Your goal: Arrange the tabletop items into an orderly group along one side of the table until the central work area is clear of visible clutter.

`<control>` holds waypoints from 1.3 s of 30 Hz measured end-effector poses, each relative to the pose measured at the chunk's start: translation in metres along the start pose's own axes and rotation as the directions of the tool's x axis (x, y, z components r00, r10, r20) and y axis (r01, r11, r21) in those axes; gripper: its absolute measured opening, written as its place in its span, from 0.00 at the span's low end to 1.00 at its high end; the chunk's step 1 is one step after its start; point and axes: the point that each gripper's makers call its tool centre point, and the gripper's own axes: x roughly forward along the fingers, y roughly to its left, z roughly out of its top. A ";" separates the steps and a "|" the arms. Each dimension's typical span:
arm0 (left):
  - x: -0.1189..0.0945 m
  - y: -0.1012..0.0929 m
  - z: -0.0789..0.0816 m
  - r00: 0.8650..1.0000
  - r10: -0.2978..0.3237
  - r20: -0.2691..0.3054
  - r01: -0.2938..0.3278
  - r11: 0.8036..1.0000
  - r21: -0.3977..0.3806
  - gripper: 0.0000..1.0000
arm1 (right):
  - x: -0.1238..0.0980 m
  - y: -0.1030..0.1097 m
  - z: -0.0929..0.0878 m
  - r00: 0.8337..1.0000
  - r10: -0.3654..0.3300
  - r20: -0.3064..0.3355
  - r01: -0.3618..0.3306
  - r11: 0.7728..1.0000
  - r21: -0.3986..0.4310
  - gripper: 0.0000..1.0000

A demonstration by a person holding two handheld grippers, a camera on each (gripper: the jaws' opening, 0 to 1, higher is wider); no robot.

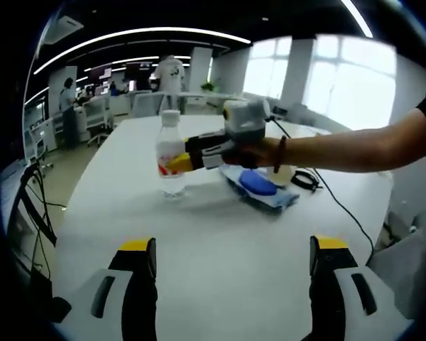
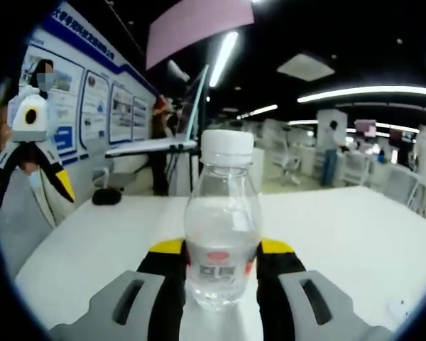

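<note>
A clear water bottle [image 1: 171, 155] with a white cap and a red-and-white label stands upright on the white table [image 1: 220, 238]. My right gripper [image 1: 182, 162] reaches in from the right, held by a hand, and is shut on the bottle's body. In the right gripper view the bottle [image 2: 222, 234] sits squeezed between the yellow-tipped jaws of that gripper [image 2: 222, 250]. My left gripper [image 1: 234, 278] hovers over the near table edge, open, with nothing between its fingers. It also appears at the left of the right gripper view [image 2: 30, 193], jaws spread.
A blue object on a pale blue cloth [image 1: 260, 186] lies just right of the bottle, beside a round white item [image 1: 280, 175] and a black cable [image 1: 319, 183]. A dark object [image 2: 106, 196] rests at the table's far edge. Desks, chairs and people stand beyond.
</note>
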 end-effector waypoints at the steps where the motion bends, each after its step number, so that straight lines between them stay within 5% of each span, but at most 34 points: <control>1: 0.000 0.000 0.000 1.000 0.000 0.001 0.000 1.000 -0.001 0.87 | 0.000 -0.001 0.000 1.000 0.000 -0.004 0.000 1.000 0.000 0.35; 8: 0.001 0.001 -0.002 1.000 0.003 -0.002 -0.003 1.000 -0.004 0.87 | 0.000 0.004 -0.004 1.000 0.013 -0.022 -0.012 0.998 0.058 0.36; 20: 0.000 0.003 0.000 1.000 0.009 0.007 -0.009 1.000 -0.007 0.88 | -0.006 0.003 0.002 0.999 -0.010 -0.035 0.012 0.997 0.076 0.69; 24: 0.000 0.004 0.001 1.000 0.012 0.014 -0.012 1.000 -0.009 0.89 | -0.017 -0.003 0.006 0.998 -0.038 -0.041 0.044 0.984 0.172 0.90; 39: -0.003 -0.002 0.012 0.999 0.020 0.041 -0.020 1.000 0.003 0.95 | -0.078 -0.004 0.012 0.991 -0.072 -0.117 0.092 0.980 0.178 1.00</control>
